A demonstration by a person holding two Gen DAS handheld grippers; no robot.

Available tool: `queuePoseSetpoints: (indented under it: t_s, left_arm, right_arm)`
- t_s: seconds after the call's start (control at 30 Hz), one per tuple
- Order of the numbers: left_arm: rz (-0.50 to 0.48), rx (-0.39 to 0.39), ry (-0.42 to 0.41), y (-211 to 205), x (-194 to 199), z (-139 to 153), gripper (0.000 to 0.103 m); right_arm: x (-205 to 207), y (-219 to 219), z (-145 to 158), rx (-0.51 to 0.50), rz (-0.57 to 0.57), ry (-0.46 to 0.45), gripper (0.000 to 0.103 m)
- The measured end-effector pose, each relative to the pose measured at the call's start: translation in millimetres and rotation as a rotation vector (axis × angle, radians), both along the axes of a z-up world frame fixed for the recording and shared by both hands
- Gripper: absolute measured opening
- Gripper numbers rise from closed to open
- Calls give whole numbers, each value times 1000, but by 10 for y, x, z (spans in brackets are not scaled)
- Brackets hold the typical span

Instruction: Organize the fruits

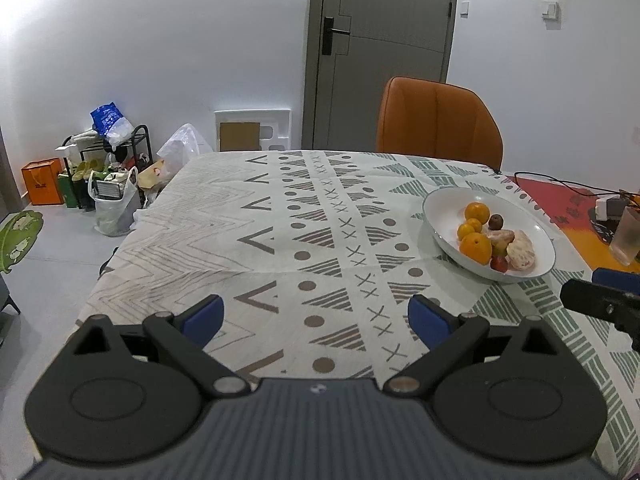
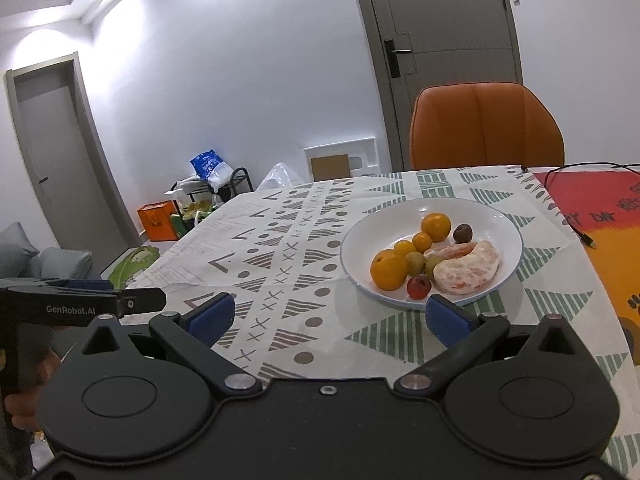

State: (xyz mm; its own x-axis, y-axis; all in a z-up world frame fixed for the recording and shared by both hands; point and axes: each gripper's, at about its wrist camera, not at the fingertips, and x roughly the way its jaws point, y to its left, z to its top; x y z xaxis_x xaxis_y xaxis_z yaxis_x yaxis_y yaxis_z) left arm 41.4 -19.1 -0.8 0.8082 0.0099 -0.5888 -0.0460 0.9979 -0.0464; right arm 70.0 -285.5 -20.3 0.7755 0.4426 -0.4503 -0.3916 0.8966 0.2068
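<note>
Two grippers hover above the patterned tablecloth (image 1: pixel 280 216), both spread wide with nothing between the blue pads. Left gripper (image 1: pixel 316 318): jaws fully parted, over the near middle of the table, touching nothing. Right gripper (image 2: pixel 326 316): jaws likewise parted and empty; its right pad (image 2: pixel 446 320) sits in line with the near rim of the white bowl (image 2: pixel 368 236), contact cannot be told.

Bowl stands right of table centre, near the far right side in the left wrist view (image 1: pixel 440 210). Contents: large orange (image 2: pixel 389 270) at near left, a second orange (image 2: pixel 436 227) at the far side, two small oranges (image 2: pixel 414 245) between them, two greenish-yellow round fruits (image 2: pixel 416 263) in the middle, a dark brown fruit (image 2: pixel 463 233) at far right, a small red fruit (image 2: pixel 419 287) at the near rim, and a peeled citrus (image 2: pixel 466 270) curled at near right, touching its neighbours.

Writing: "GenRobot.AI" in white on the black body of the left gripper as seen from the right wrist camera (image 2: pixel 70 310), held by a hand (image 2: pixel 24 400) at lower left. Red and orange mat (image 2: pixel 600 216) at the table's right edge carries dark lettering, too cut off to read. A black cable (image 2: pixel 560 184) crosses it.

Orange chair (image 1: pixel 438 124) stands at the far edge of the table, grey door (image 1: pixel 384 48) behind it. Orange shopping bag (image 1: pixel 42 180) and a cluttered rack (image 1: pixel 112 148) sit on the floor at far left.
</note>
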Motion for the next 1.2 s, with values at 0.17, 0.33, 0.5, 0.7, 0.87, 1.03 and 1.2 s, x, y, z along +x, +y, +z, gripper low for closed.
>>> queuePoseSetpoints:
  t_s: [0.17, 0.33, 0.5, 0.7, 0.87, 1.03, 1.2]
  left_arm:
    - [6, -3, -4, 32, -91, -17, 98]
    - [18, -3, -6, 78, -152, -35, 98]
    - [22, -6, -11, 100, -181, -24, 98]
    - [21, -6, -19, 95, -191, -7, 98]
    - [20, -6, -20, 91, -194, 0, 98]
    - [19, -7, -20, 87, -198, 4, 98]
    - [18, -6, -20, 72, -200, 12, 98]
  right_arm:
    - [-59, 18, 3, -1, 4, -3, 103]
    - [-98, 31, -12, -4, 10, -6, 103]
    - [-121, 33, -22, -4, 7, -5, 103]
    - [-142, 50, -17, -4, 9, -11, 103]
    - [-147, 49, -16, 0, 5, -14, 103]
    - [-149, 46, -19, -4, 2, -13, 103]
    - [-153, 42, -24, -2, -2, -11, 103]
